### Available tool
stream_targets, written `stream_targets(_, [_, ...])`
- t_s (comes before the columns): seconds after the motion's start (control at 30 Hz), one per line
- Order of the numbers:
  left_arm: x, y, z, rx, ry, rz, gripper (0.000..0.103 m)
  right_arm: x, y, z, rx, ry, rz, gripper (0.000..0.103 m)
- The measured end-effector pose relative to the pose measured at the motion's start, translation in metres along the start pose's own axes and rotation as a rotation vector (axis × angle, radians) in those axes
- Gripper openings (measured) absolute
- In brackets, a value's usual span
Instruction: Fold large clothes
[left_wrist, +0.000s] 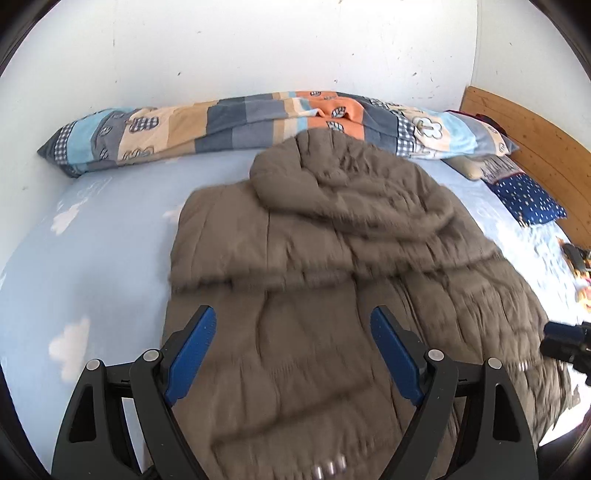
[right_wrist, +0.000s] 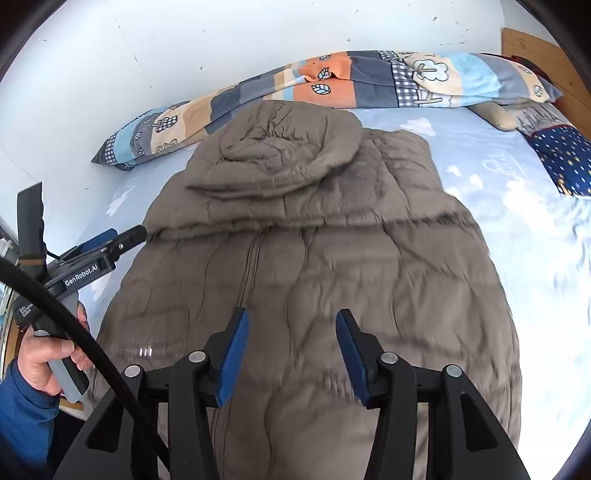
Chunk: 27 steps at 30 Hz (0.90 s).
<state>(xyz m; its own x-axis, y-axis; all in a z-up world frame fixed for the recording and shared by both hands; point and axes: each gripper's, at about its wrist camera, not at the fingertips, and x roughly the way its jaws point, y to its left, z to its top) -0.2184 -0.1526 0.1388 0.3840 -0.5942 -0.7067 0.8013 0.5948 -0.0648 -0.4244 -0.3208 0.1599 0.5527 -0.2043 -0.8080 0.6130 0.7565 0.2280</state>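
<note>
We held our left tool (left_wrist: 291, 354) wide open and empty above the coat (left_wrist: 332, 258), which lay flat on the bed (left_wrist: 92, 258), hood toward the quilt (left_wrist: 221, 122) by the wall. Our right tool (right_wrist: 291, 354) also gaped with nothing between its pads (right_wrist: 232, 354), over the coat's zipper.
</note>
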Motion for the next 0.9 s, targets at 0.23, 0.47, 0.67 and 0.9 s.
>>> stream_targets(0.23, [-0.020,-0.008,-0.075,0.013,0.091,0.066,0.085,-0.022,-0.014,-0.050,0.044,0.003,0.005,0.059])
stream_targets(0.47, [-0.045,-0.001,-0.127,-0.044,0.152,0.105,0.085,-0.028,-0.011,-0.081,0.039,0.030,0.020,0.060])
stream_targets(0.67, [-0.062,0.021,-0.144,-0.104,0.156,0.135,0.085,-0.026,-0.009,-0.096,0.035,0.060,0.008,0.060])
stream_targets(0.9, [-0.070,0.042,-0.144,-0.188,0.153,0.074,0.085,-0.050,-0.061,-0.102,0.192,0.021,-0.031,0.067])
